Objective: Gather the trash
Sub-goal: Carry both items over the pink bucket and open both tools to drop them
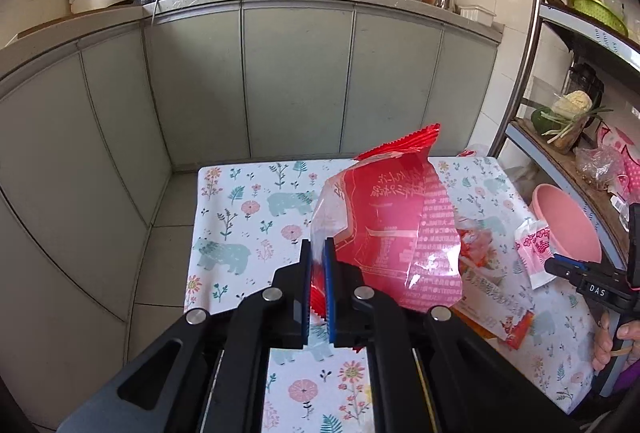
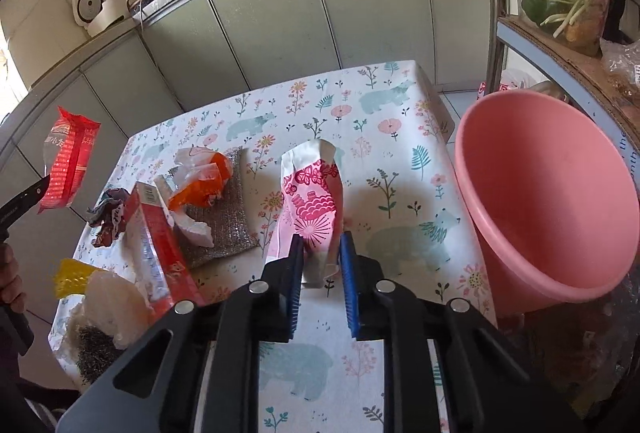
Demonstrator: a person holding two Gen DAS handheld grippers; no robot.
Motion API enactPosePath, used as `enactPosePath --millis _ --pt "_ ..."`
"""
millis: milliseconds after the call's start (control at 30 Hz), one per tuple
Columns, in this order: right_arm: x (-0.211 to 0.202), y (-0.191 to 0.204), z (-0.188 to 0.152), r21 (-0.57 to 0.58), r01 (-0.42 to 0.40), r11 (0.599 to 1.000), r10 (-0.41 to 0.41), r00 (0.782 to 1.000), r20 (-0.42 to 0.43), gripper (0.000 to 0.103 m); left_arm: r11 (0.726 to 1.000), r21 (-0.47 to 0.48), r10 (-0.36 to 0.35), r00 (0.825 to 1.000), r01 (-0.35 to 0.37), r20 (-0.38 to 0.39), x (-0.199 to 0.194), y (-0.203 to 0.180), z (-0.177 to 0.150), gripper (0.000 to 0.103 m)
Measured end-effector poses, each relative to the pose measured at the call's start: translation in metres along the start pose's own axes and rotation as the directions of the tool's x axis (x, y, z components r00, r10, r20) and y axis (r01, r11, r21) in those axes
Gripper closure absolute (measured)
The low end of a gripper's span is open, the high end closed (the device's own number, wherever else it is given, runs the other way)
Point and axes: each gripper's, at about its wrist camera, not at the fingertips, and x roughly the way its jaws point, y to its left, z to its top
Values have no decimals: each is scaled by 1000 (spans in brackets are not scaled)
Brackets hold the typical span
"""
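Over a floral tabletop (image 2: 400, 169), the left gripper (image 1: 319, 253) pinches a red snack wrapper (image 1: 384, 217) by its lower edge, jaws nearly closed, the bag hanging clear above the left edge with its long axis upright and crimped end up. The right gripper (image 2: 323, 249), jaws parted, straddles a pink-printed white packet (image 2: 312, 205) lying lengthwise toward the far edge. A pink basin (image 2: 552, 217) waits off the right edge. Closing squarely on the packet's near end before lifting looks the surest course.
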Motion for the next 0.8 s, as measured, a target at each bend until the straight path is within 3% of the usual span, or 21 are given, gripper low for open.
enactPosePath --millis 300,633,800 --pt "-58 -24 0 44 -4 999 -3 988 154 85 983 98 -155 988 152 23 -9 -78 21 98" --pt "-88 -96 -6 194 137 971 -176 963 203 84 909 182 -371 927 374 -54 12 -192 36 98" --pt "-85 -124 -7 254 194 947 -246 950 193 84 876 211 -419 901 433 -110 32 -248 40 98"
